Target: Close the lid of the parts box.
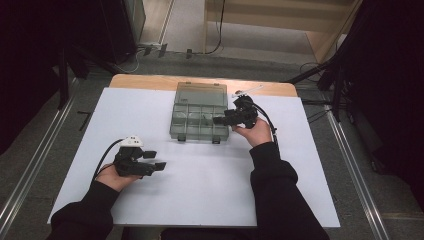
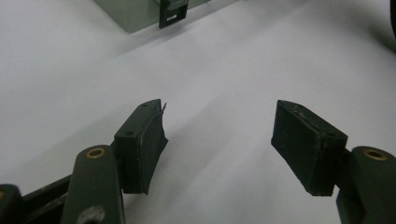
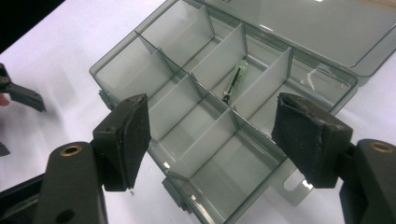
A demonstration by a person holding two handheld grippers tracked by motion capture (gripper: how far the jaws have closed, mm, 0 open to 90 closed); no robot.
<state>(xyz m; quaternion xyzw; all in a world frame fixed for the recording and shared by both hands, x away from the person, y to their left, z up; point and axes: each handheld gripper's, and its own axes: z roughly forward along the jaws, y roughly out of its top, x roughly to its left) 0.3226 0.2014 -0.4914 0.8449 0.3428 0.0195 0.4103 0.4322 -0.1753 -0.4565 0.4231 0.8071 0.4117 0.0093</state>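
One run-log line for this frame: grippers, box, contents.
left gripper: open, empty, over white table | right gripper: open, empty, above organizer box | box lid open | small green item in one compartment

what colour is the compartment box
Translucent smoky grey compartment box, clearest in the right gripper view.

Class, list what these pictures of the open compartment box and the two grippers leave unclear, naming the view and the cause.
- Small greenish item in one compartment: right gripper view, too small and blurred to identify.
- Compartment box: left gripper view, cut off by the top edge.
- Box contents: high view, too small and dim.
- Left gripper: right gripper view, cut off at the left edge.
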